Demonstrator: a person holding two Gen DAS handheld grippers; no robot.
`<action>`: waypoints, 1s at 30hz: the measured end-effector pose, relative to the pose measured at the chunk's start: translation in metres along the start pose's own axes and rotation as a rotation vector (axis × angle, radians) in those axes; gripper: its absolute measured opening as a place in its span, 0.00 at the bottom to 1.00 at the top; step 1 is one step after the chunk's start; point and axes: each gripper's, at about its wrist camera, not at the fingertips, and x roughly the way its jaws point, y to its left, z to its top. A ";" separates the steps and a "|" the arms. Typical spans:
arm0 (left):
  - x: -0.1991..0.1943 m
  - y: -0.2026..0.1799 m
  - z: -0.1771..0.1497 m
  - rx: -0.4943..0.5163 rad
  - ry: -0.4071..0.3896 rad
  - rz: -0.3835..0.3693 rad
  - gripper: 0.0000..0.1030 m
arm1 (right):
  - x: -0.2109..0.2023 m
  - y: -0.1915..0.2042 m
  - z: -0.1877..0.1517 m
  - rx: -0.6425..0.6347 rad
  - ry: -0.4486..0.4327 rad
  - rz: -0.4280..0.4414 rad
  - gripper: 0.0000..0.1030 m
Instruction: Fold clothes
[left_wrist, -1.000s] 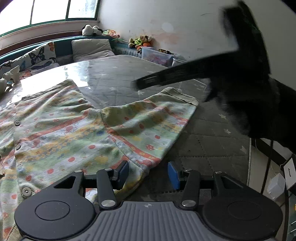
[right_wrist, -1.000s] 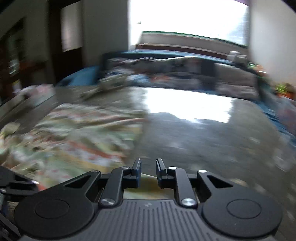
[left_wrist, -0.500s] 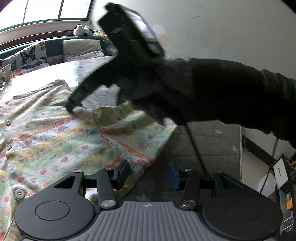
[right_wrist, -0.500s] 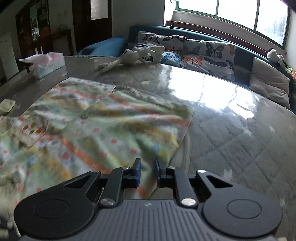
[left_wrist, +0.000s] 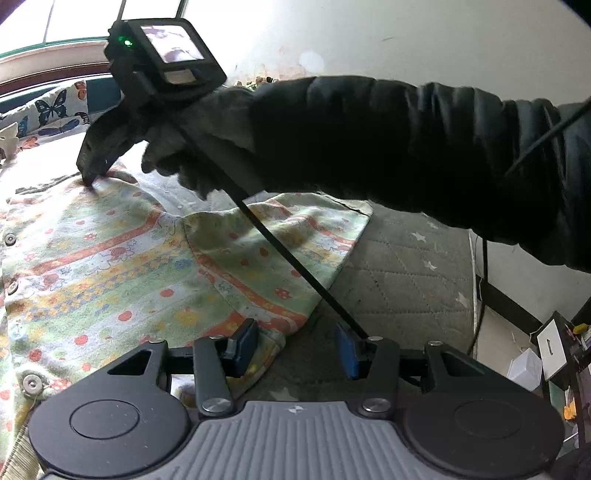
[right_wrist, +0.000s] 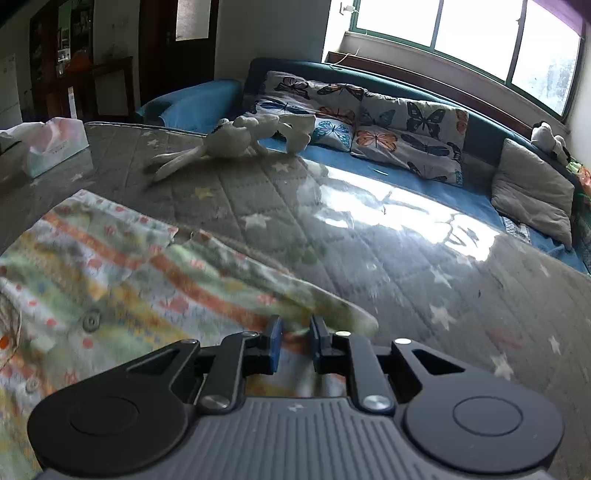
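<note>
A green baby garment (left_wrist: 110, 266) with orange stripes and snap buttons lies flat on the grey quilted surface (left_wrist: 406, 277), one sleeve (left_wrist: 295, 236) spread to the right. My left gripper (left_wrist: 295, 347) is open at the near hem, its left finger over the cloth and its right finger over the bare quilt. My right gripper (left_wrist: 90, 175), on a black-sleeved arm (left_wrist: 406, 140), touches the garment's far edge with its tips. In the right wrist view the right gripper (right_wrist: 297, 341) keeps a narrow gap, with the garment (right_wrist: 110, 280) just beneath and a raised fold running under the fingers.
A black cable (left_wrist: 288, 258) hangs from the right hand across the sleeve. A white plush toy (right_wrist: 236, 140) and a tissue box (right_wrist: 55, 144) sit at the far side. Butterfly cushions (right_wrist: 369, 122) and a grey pillow (right_wrist: 532, 184) line the sofa behind.
The right hand swept in from the right, across the left wrist view, and came down with its tips on the garment's far edge. The left gripper stayed where it was.
</note>
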 end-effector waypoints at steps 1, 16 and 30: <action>0.000 0.000 0.000 -0.002 0.000 0.000 0.47 | -0.001 0.001 0.001 -0.004 0.003 -0.003 0.15; -0.016 0.001 -0.007 -0.020 0.001 0.060 0.48 | 0.004 0.027 0.011 -0.045 0.001 0.002 0.19; -0.117 0.032 -0.031 -0.101 -0.111 0.278 0.52 | -0.071 0.062 -0.036 -0.140 0.013 0.088 0.28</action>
